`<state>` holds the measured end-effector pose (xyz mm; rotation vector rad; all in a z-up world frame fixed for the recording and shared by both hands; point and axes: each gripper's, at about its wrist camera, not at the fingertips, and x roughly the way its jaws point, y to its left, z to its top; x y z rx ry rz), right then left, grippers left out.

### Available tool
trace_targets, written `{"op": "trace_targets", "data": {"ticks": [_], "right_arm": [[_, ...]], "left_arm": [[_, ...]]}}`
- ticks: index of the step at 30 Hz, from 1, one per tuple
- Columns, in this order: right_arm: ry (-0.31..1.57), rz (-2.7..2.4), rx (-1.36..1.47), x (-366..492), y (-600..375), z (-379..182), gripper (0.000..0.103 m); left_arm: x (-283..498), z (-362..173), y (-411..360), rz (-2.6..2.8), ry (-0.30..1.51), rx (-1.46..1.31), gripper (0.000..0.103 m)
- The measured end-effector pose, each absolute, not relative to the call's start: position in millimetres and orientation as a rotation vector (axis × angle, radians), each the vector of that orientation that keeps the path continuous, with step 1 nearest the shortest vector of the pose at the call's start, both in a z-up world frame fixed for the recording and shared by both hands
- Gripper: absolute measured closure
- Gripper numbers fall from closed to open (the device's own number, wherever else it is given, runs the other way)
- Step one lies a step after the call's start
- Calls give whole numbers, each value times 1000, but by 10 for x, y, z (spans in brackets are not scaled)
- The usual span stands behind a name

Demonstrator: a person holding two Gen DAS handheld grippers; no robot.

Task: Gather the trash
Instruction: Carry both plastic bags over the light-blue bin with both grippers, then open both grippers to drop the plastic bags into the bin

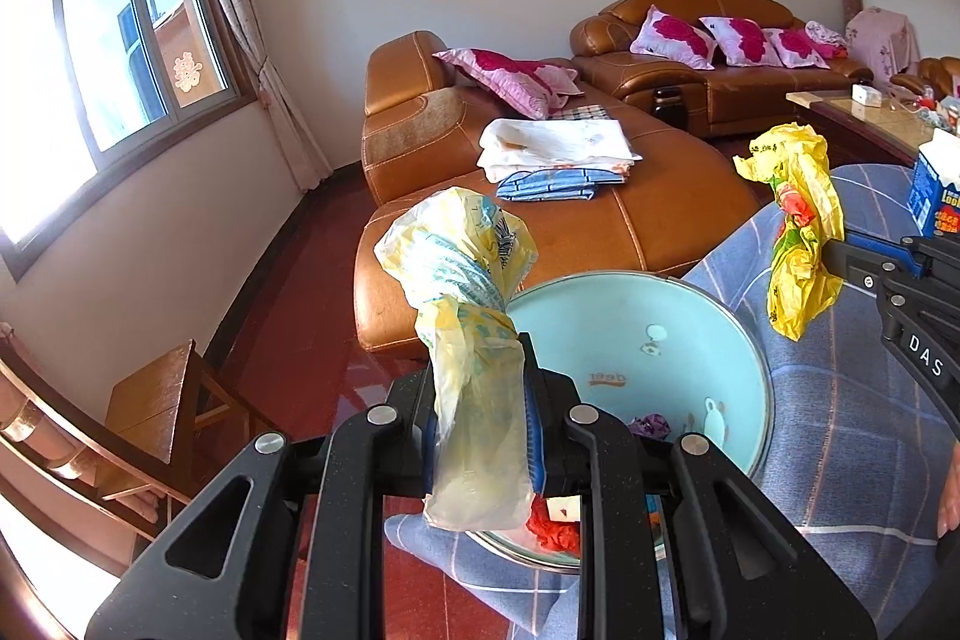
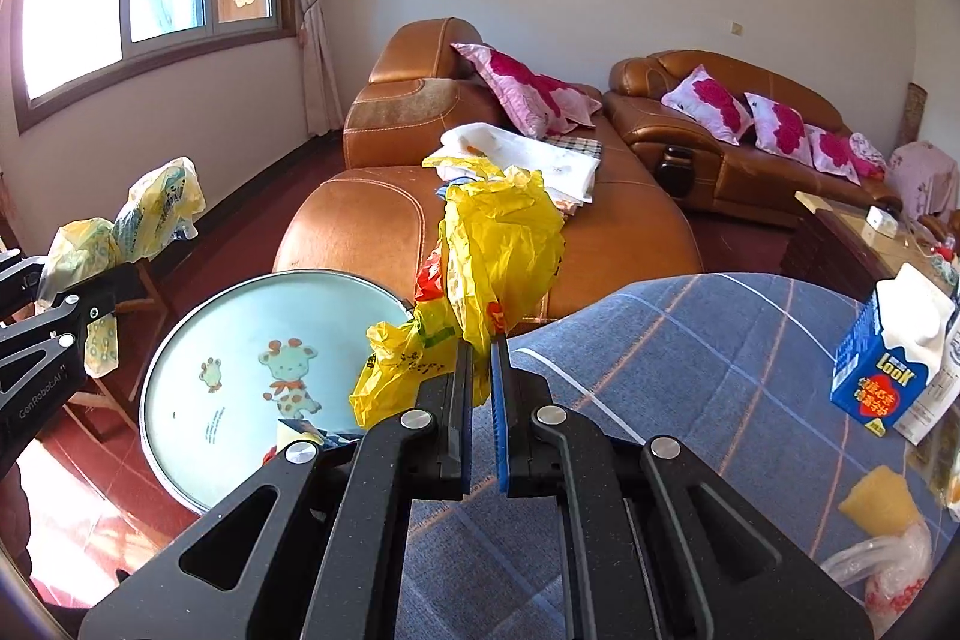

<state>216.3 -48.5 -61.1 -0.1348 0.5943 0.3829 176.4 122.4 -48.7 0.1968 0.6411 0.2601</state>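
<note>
Yellow crumpled plastic bag (image 2: 504, 244) clamped in right gripper (image 2: 480, 358) | pale printed plastic bag (image 1: 462, 280) clamped in left gripper (image 1: 477, 400) | centre both over light-blue round bin (image 1: 714, 328), then release.

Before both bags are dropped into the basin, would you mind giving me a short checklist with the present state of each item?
1. Left gripper shut on pale yellow bag: ok.
2. Right gripper shut on bright yellow bag: ok.
3. Pale bag above blue basin: cannot tell, it hangs near the rim.
4. Bright bag over basin: cannot tell, it hangs near the rim.
5. Basin has room: ok, only a few scraps inside.
</note>
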Motion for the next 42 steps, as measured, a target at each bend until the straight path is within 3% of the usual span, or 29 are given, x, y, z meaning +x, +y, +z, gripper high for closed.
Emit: {"op": "trace_targets", "data": {"ticks": [32, 38, 40, 42], "right_arm": [[608, 487, -252, 2186, -60, -739, 96], [609, 511, -281, 2174, -2, -751, 95], [610, 511, -284, 2177, 5, -754, 91], [611, 508, -278, 2182, -3, -755, 87]], "left_arm": [[1838, -588, 1344, 225, 695, 165, 80], [1848, -644, 1304, 188, 711, 158, 74], [1844, -650, 1299, 191, 708, 159, 60], [1843, -661, 1296, 192, 710, 160, 59]]}}
